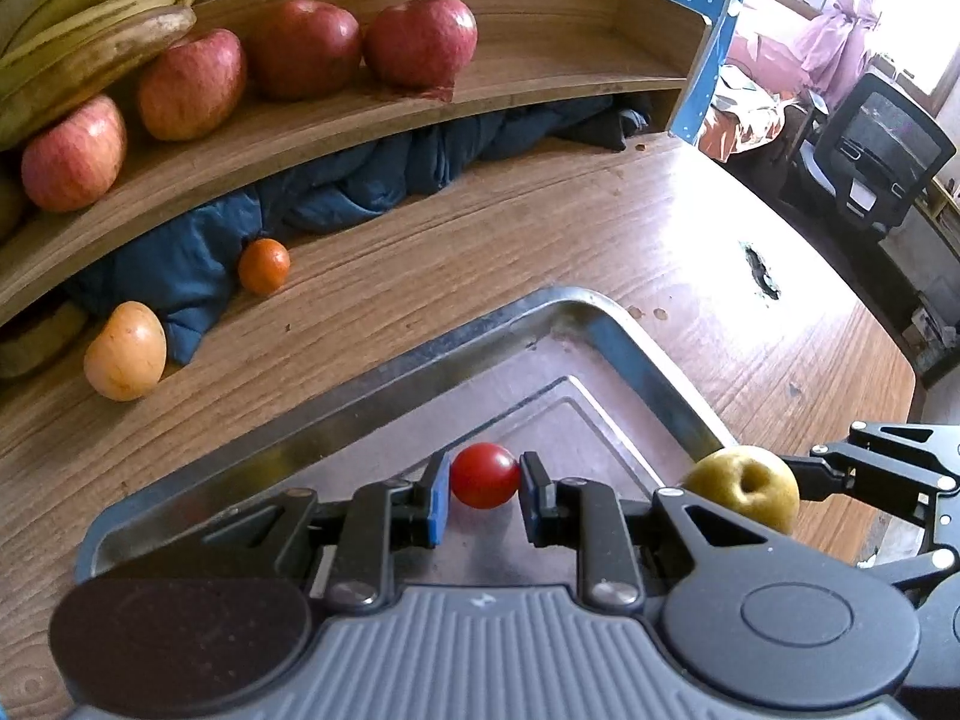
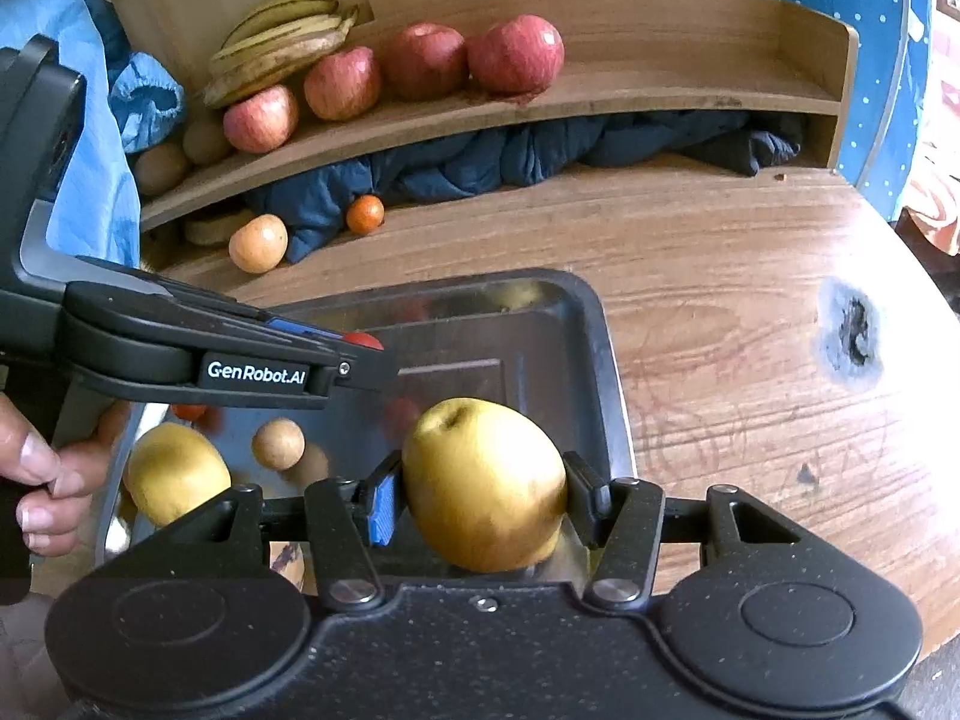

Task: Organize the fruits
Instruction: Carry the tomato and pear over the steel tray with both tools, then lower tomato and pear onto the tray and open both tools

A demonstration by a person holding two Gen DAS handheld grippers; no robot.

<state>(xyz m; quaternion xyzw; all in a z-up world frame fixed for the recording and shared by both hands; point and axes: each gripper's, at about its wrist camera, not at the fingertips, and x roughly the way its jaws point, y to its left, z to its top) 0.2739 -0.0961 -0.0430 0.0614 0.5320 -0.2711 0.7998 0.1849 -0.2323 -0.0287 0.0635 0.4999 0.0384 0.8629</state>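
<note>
My left gripper (image 1: 485, 480) is shut on a small red tomato (image 1: 483, 475) above the metal tray (image 1: 636, 354). My right gripper (image 2: 480, 492) is shut on a yellow pear (image 2: 483, 483) over the tray's right side (image 2: 606, 354); the pear also shows in the left wrist view (image 1: 747, 486). In the tray lie another yellow pear (image 2: 174, 471) and a small brown round fruit (image 2: 278, 443). Red apples (image 2: 423, 60) and bananas (image 2: 279, 39) sit on the wooden shelf (image 2: 660, 90).
A yellow-orange fruit (image 1: 125, 351) and a small orange (image 1: 264, 266) lie on the wooden table by a dark blue cloth (image 1: 360, 186) under the shelf. The table has a dark burnt hole (image 2: 852, 330). An office chair (image 1: 876, 150) stands beyond the table.
</note>
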